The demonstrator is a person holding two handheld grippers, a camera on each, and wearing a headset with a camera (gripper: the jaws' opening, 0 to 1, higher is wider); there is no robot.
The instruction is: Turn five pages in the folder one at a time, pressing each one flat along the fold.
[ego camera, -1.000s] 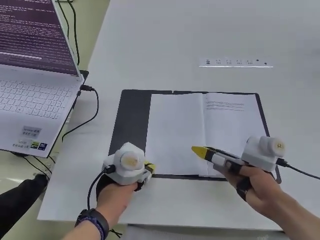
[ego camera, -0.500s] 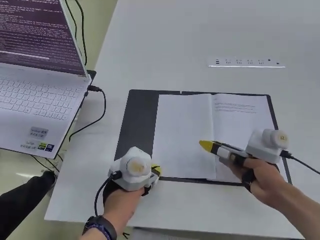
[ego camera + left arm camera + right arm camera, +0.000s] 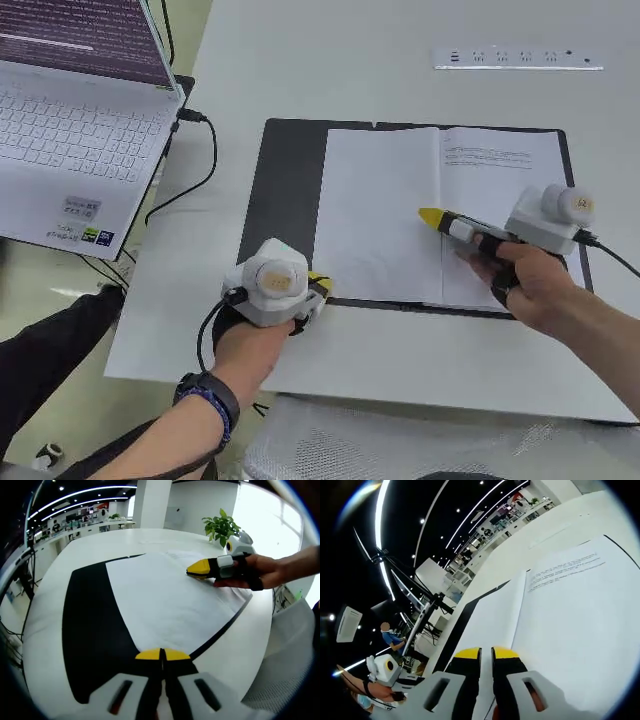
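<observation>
The black folder (image 3: 280,190) lies open on the white table, with a blank white page (image 3: 375,210) on the left and a page with printed lines (image 3: 500,200) on the right. My right gripper (image 3: 432,216) is shut, its yellow tips low over the fold about halfway up the pages. In the right gripper view its jaws (image 3: 486,653) point along the fold (image 3: 520,605). My left gripper (image 3: 318,285) is shut with nothing in it, at the folder's near edge by the blank page's corner (image 3: 162,654). The left gripper view has the right gripper (image 3: 197,569) over the paper.
An open laptop (image 3: 70,150) stands at the left, its black cable (image 3: 195,180) running beside the folder. A white power strip (image 3: 515,57) lies at the back right. The table's near edge (image 3: 400,390) is just below the hands.
The right gripper has slid away from me along the fold, from near the bottom edge to mid-page. The left gripper stays at the folder's near edge. The head camera has shifted.
</observation>
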